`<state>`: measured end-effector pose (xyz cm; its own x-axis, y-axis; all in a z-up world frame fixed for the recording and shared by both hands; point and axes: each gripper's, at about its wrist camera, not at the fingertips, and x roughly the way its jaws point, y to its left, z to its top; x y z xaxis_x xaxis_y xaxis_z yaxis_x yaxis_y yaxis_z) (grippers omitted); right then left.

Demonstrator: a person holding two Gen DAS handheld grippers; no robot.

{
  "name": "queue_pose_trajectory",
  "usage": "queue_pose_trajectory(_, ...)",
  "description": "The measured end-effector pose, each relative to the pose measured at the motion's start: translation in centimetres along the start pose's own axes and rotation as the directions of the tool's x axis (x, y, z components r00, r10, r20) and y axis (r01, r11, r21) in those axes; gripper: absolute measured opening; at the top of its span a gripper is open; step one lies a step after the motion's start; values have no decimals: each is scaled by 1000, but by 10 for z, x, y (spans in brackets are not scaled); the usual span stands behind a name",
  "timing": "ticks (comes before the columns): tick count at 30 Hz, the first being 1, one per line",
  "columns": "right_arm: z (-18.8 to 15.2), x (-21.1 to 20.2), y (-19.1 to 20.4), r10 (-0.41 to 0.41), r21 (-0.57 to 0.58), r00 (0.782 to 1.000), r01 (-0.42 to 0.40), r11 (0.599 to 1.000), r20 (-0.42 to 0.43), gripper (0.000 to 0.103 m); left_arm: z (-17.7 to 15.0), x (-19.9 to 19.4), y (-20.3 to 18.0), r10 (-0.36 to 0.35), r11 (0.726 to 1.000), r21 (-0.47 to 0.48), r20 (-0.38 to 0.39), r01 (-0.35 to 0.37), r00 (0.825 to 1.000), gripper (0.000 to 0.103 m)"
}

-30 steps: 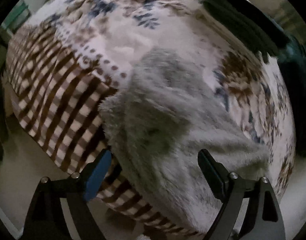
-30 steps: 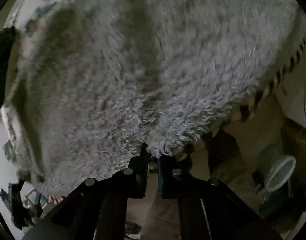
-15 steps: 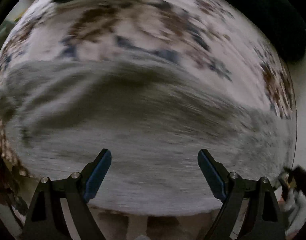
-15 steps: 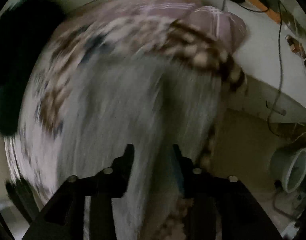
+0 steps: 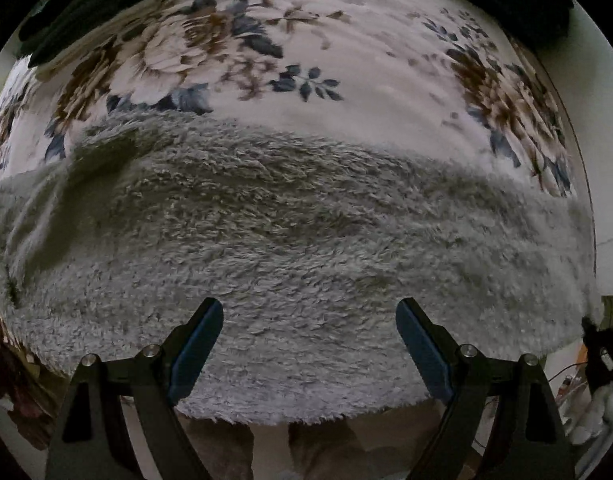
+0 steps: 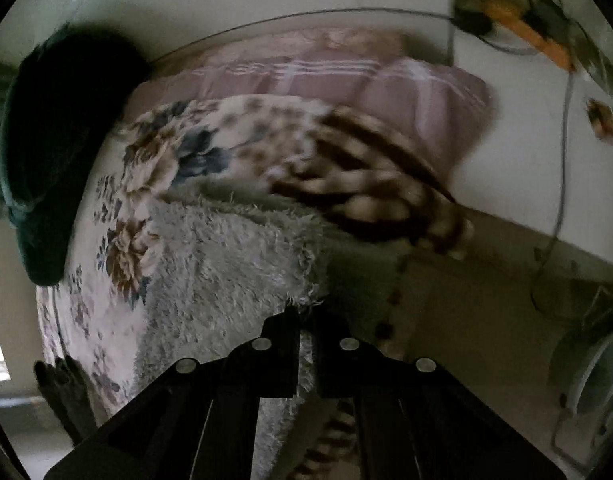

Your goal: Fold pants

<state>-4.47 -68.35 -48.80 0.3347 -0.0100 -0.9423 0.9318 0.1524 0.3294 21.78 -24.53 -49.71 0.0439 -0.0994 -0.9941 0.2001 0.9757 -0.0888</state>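
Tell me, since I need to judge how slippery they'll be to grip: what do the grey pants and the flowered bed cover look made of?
The grey pants look like plush fleece: long, shaggy matte pile with tufts along the edge. The flowered bed cover looks like a softer, short-napped printed blanket, faintly rippled; its exact fabric cannot be told.

The fleece pants lie across the bed, along its near edge. Behind them, a dark garment lies at the far left of the bed. In the right wrist view, a pillow lies behind the pants.
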Motion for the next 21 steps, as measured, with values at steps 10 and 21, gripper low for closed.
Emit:
queue_pose_trajectory(10, -7, 14, 0, -93, -103, 986, 79, 992, -138, 59, -4, -4, 34, 13, 996, -90, 14, -11, 1000, 88)
queue_pose_trajectory(21, -306, 52, 174, -236, -595, 830, -138, 792, -506, 59, -23, -42, 236, 14, 930, -368, 42, 3, 999, 95)
